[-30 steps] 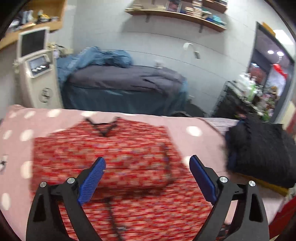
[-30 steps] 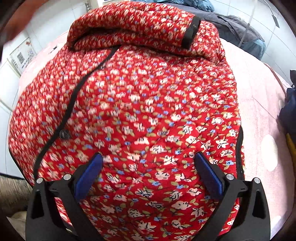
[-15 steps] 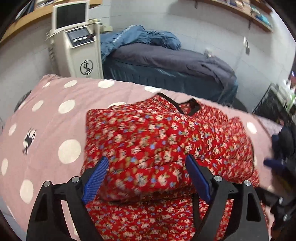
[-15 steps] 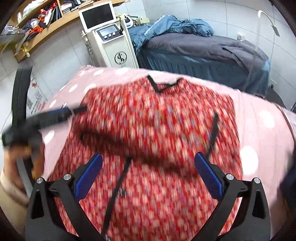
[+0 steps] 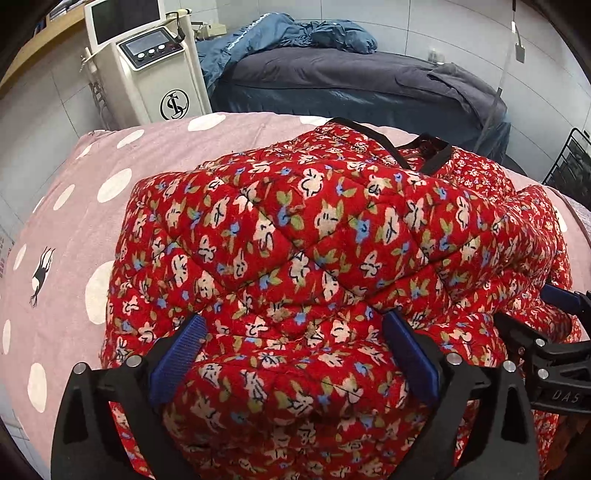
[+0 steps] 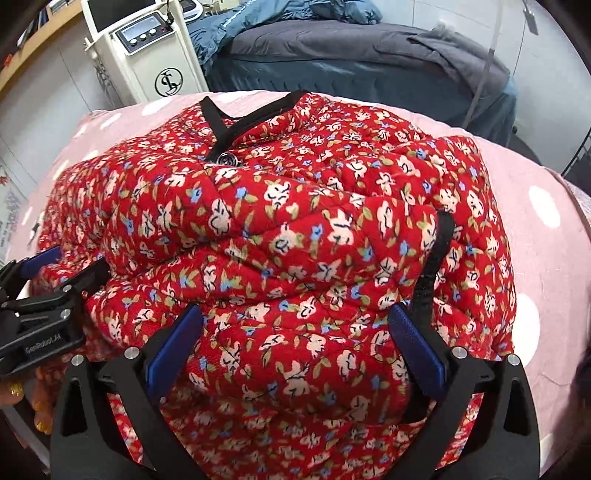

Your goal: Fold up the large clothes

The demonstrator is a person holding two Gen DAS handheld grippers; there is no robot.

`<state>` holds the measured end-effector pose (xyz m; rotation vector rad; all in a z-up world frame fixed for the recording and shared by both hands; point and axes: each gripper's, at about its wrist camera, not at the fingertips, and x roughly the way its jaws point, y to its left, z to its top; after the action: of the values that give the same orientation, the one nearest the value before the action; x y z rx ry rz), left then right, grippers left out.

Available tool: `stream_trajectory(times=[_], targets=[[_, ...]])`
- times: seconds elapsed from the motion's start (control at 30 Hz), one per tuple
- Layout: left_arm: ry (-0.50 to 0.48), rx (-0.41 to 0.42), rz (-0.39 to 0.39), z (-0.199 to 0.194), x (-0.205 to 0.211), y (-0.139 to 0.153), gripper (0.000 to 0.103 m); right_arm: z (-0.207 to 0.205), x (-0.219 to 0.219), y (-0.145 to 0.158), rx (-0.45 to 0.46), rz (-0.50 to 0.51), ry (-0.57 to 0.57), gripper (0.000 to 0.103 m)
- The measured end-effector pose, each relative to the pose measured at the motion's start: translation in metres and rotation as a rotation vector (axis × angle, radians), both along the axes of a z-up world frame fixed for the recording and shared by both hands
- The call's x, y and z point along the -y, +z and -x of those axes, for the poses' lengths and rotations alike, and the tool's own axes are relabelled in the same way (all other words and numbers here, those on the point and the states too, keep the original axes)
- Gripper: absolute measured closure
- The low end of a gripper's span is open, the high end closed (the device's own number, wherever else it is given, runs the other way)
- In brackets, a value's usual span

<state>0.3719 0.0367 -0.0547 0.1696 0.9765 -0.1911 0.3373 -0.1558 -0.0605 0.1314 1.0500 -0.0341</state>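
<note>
A red quilted floral jacket (image 5: 295, 221) (image 6: 295, 229) with black trim lies on the pink dotted bed cover (image 5: 74, 221), a sleeve folded across its chest. My left gripper (image 5: 293, 321) is low over the sleeve's left part, its jaws opening, and a thick roll of fabric bulges between the blue pads. My right gripper (image 6: 295, 314) stands wide astride the same roll near the black cuff (image 6: 436, 251). Each gripper shows in the other's view: the right gripper (image 5: 535, 314) at the right edge, the left gripper (image 6: 70, 264) at the left edge.
Behind the pink bed stand a white machine with a screen (image 5: 147, 74) and a dark bed (image 5: 351, 81) with a blue quilt (image 5: 295, 33). A black wire rack (image 5: 569, 158) is at the far right. A hand (image 6: 37, 410) shows at the lower left.
Both grippers have come down close onto the jacket. The left one swung from the jacket's right side to its left and tipped downward; its jaws narrowed a little, then widened.
</note>
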Motion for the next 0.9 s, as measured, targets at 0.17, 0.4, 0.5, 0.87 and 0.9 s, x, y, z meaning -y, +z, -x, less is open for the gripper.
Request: stream_trajectory(times=[0.17, 0.4, 0.5, 0.87, 0.9], targets=[[-0.011, 0.005, -0.005, -0.003, 0.004, -0.001, 0.006, -0.006, -0.012, -0.002, 0.003, 0.025, -0.012, 0.004], [-0.009, -0.004, -0.015, 0.006, 0.006, 0.005, 0.006, -0.002, -0.002, 0.003, 0.028, -0.021, 0.032, 0.004], [-0.019, 0.015, 0.034, 0.023, -0.003, 0.025, 0.006, 0.026, 0.015, 0.014, 0.052, -0.074, 0.091, 0.005], [-0.03, 0.051, 0.165, 0.155, -0.067, 0.062, 0.006, 0.182, 0.055, 0.041, 0.159, 0.04, 0.171, 0.005], [-0.021, 0.04, 0.148, 0.165, -0.073, 0.058, 0.006, 0.192, 0.065, 0.038, 0.142, 0.02, 0.153, 0.005]])
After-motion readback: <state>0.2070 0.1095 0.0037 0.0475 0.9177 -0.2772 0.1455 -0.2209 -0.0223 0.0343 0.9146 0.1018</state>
